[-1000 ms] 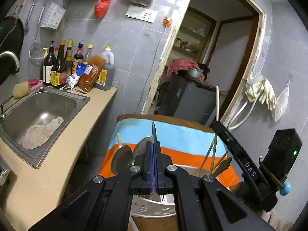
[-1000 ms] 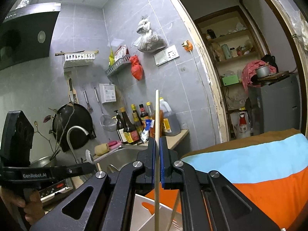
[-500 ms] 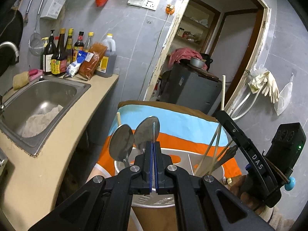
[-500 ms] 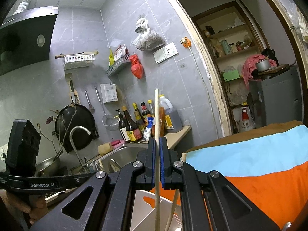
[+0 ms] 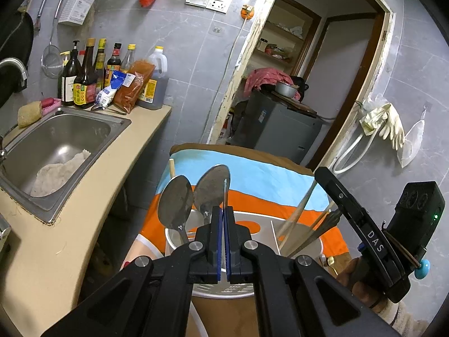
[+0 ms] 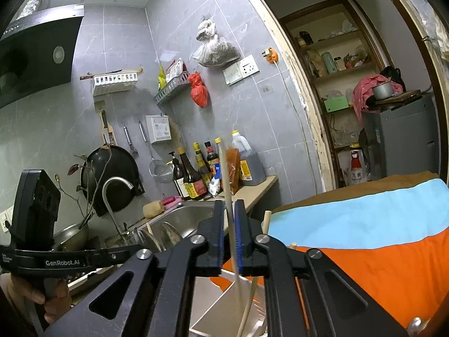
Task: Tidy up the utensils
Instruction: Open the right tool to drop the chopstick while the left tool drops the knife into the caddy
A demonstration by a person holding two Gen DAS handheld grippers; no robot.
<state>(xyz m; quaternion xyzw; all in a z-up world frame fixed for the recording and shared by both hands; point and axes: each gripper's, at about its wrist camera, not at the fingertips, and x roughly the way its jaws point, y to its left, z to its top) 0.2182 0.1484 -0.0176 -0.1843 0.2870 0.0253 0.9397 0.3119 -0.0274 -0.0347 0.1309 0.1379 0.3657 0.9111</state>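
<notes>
Left gripper: my jaws are pressed together on a thin metal handle that stands up between the blue pads; I tilt the gripper downward, over the holder.
Left hand: it wraps the black grip low at the left edge of the right wrist view, fingers curled around it.
Right gripper: my jaws are opening; one pale chopstick stands between the pads, blurred, and a gap shows beside it. I point the gripper almost level.
Right hand: it holds the grip at the near right, low, beside the holder.
Utensil holder: white, with a divider; it stands on the striped cloth, just under both grippers.
Spoons: two bowls stand upright in the left compartment, touching.
Chopsticks in holder: they lean in the right compartment.
Sink: far left, in the beige counter.
</notes>
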